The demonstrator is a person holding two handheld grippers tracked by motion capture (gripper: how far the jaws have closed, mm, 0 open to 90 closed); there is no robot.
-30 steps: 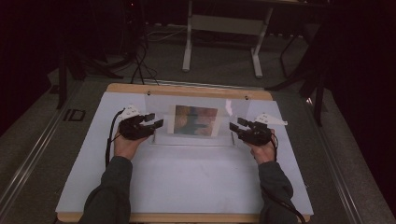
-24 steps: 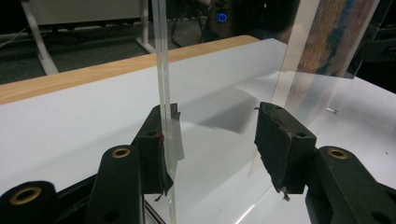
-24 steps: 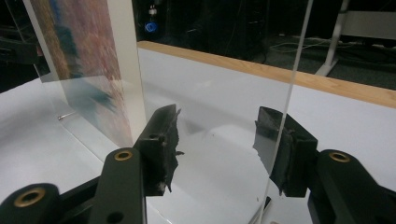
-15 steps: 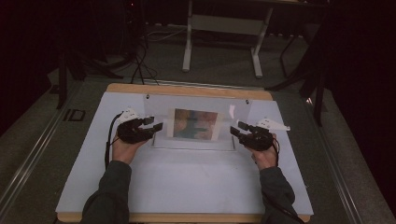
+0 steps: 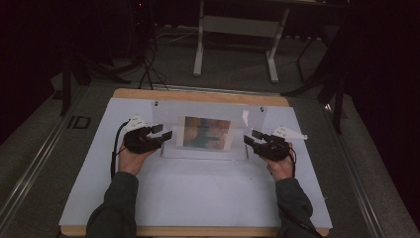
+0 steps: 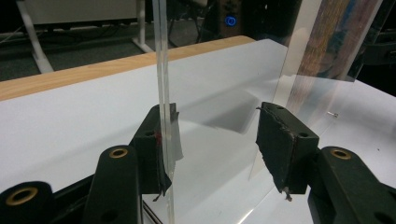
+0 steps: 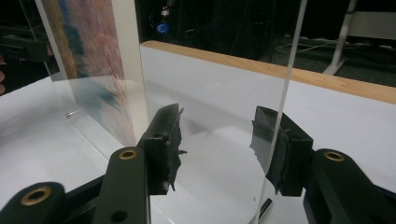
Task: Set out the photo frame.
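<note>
Clear upright acrylic frame w/ colourful picture [image 5: 207,133] on white table [image 5: 198,193]. Left gripper [image 5: 166,133] & right gripper [image 5: 249,138]: jaws wide, straddling its side edges, not clamped.

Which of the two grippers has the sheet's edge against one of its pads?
The left gripper: the clear acrylic frame stands edge-on right at its left pad, the other pad well clear. In the right gripper the edge sits near one pad; contact is unclear.

Upright acrylic frame [image 5: 205,134] between tools
</note>
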